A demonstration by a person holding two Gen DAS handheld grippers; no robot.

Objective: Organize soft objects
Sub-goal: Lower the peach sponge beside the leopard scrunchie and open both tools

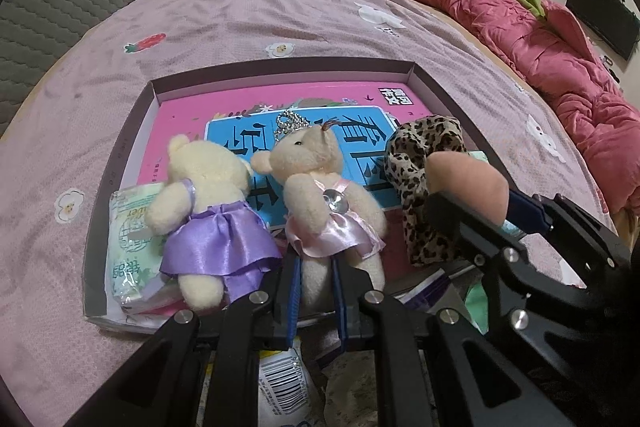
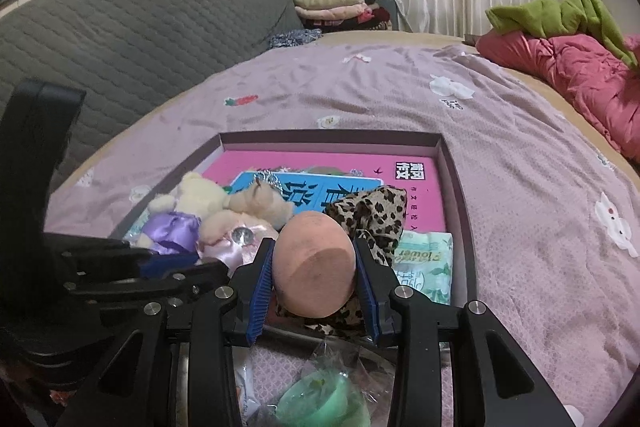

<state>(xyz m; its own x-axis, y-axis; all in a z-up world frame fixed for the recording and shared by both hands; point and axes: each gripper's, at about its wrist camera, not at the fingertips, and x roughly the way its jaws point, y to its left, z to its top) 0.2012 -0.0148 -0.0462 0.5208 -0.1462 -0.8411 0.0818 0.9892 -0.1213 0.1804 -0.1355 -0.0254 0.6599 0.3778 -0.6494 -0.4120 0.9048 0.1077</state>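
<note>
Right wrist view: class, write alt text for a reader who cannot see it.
The right tongs grip a peach sponge over a shallow box on a bed. Inside lie two dressed teddy bears, a leopard-print cloth and a pink book.

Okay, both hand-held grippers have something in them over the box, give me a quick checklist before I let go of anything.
1. Left hand-held gripper shut on the pink-dress bear, by its lower body: ok.
2. Right hand-held gripper shut on the peach sponge, both pads against its sides: ok.
3. Pink-dress bear lies inside the box, on the pink book: ok.
4. Sponge is over the box: ok, it sits above the leopard cloth near the front edge.
5. Free spot under the sponge: cannot tell, the sponge hides what is below.
6. Purple-dress bear out of the way: not ok, it leans against the pink-dress bear.
</note>
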